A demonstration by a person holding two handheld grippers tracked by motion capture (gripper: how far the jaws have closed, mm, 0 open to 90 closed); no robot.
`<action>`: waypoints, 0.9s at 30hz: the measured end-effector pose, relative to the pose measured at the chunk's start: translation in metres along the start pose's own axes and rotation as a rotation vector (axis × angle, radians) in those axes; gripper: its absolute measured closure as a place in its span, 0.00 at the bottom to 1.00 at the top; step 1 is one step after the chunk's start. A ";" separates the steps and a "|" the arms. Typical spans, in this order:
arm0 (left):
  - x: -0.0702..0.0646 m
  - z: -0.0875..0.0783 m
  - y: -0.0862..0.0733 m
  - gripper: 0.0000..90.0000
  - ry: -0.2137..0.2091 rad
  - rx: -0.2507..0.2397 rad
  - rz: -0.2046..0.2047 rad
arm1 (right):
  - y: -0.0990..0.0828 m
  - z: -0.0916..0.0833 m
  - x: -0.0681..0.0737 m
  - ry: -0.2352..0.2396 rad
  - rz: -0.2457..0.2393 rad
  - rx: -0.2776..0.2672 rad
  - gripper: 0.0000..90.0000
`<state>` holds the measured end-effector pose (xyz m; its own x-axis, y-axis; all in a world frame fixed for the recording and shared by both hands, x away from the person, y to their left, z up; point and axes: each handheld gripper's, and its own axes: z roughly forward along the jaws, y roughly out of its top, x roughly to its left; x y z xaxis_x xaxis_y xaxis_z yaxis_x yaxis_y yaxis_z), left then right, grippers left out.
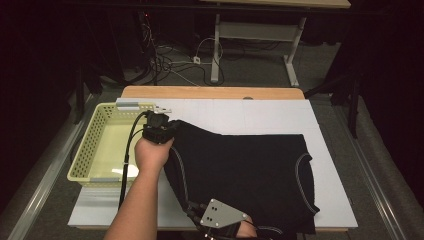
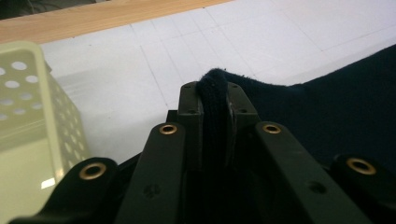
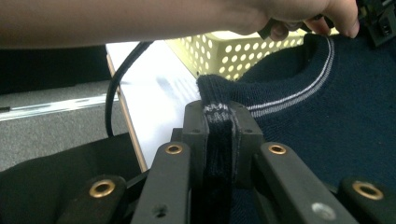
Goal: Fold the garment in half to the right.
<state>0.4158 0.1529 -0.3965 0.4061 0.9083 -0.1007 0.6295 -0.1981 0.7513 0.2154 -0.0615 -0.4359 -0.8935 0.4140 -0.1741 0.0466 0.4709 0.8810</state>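
Pinching a fold of the sweater [image 3: 327,140] in my right claw [image 3: 218,122], left claw [image 2: 215,100] clamped on another edge beside the basket [image 1: 92,145]; soft ribbed knit, pale-striped trim, lying across the white table [image 1: 260,112] — thin bites could slip if I tug unevenly

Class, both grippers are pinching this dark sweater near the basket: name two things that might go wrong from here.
1. The left gripper pinches just a narrow fold of the sweater, so the cloth may slip out.
2. The yellow basket stands close beside that gripper; hanging cloth or the cable might snag its rim.
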 end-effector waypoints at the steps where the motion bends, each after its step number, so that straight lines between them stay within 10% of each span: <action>1: 0.000 0.000 0.000 0.87 0.000 0.000 0.000 | 0.000 0.000 0.000 0.000 0.000 0.000 0.90; 27: -0.100 0.062 0.038 0.86 -0.168 -0.011 0.141 | -0.059 -0.092 -0.035 -0.272 0.160 0.069 0.89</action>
<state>0.4399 0.0317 -0.3983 0.5945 0.7978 -0.1008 0.5521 -0.3138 0.7725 0.2027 -0.1759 -0.4416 -0.7208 0.6755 -0.1552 0.2154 0.4311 0.8762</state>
